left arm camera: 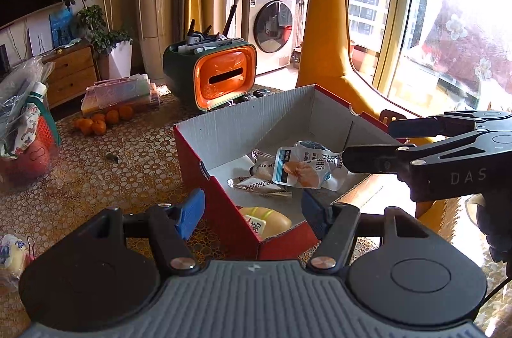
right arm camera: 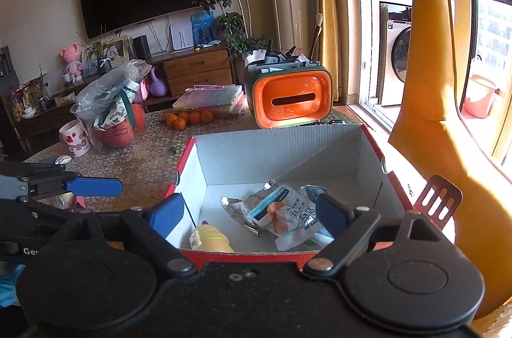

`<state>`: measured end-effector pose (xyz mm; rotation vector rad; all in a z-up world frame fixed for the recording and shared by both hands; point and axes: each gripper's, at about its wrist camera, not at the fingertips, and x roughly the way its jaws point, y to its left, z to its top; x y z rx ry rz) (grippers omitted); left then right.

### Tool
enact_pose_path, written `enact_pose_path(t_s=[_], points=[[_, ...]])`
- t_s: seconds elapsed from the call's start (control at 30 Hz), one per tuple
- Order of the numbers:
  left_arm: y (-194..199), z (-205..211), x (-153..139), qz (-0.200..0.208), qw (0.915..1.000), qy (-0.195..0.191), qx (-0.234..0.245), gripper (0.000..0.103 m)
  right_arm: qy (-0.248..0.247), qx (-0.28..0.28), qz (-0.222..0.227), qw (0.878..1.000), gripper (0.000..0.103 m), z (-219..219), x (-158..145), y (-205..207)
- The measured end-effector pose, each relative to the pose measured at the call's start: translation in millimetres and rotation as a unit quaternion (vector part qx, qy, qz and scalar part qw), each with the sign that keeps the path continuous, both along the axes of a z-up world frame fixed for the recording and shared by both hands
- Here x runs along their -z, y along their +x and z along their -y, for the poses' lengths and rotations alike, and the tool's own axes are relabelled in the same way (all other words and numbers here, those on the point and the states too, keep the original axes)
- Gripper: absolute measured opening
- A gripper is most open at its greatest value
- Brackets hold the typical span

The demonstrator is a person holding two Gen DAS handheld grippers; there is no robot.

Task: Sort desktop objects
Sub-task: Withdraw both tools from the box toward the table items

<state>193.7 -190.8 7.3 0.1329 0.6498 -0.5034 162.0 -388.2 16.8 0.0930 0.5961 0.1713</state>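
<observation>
A red cardboard box (left arm camera: 224, 210) with a white inside stands open on the patterned table. In it lie a clear snack packet with a blue label (left arm camera: 299, 170), silver packets (left arm camera: 256, 183) and a yellow bun-shaped item (left arm camera: 265, 219). My left gripper (left arm camera: 252, 211) is open above the box's near corner, with nothing between its blue pads. My right gripper (right arm camera: 249, 211) is open wide over the box's near edge (right arm camera: 243, 255), above the snack packet (right arm camera: 281, 216) and the yellow item (right arm camera: 211, 237). In the left wrist view the right gripper (left arm camera: 366, 143) reaches in from the right, its lower fingertip close to the packet.
Behind the box stands an orange-and-green holder (right arm camera: 289, 96) full of pens. Oranges (right arm camera: 188, 118) and a flat plastic case (right arm camera: 211, 99) lie further back. A bag with red items (right arm camera: 112, 117) and a mug (right arm camera: 76, 143) stand at the left. A wrapped item (left arm camera: 12, 253) lies near the left gripper.
</observation>
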Motion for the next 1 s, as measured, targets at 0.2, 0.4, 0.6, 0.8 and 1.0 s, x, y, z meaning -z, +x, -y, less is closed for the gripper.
enact_pose_path(t_s=[0.2, 0.4, 0.6, 0.8, 1.0], points=[[-14, -33, 0, 0.005, 0.9994, -0.015, -0.03, 0.08, 0.006, -0.008, 0.001, 1.0, 0.092, -24, -5, -4], [-27, -67, 3, 0.019, 0.9973, -0.019, -0.068, 0.089, -0.002, -0.025, 0.001, 1.0, 0.095, -53, -10, -3], [-40, -99, 9, 0.026, 0.9954, -0.016, -0.091, 0.102, -0.004, -0.042, -0.005, 0.999, 0.095, -84, -8, 1], [-56, -136, 20, 0.029, 0.9927, -0.014, -0.116, 0.102, -0.006, -0.065, -0.02, 0.998, 0.095, -123, -1, 11], [-64, -176, 39, 0.011, 0.9879, -0.006, -0.154, 0.102, -0.003, -0.099, -0.036, 0.994, 0.095, -167, 5, 24]])
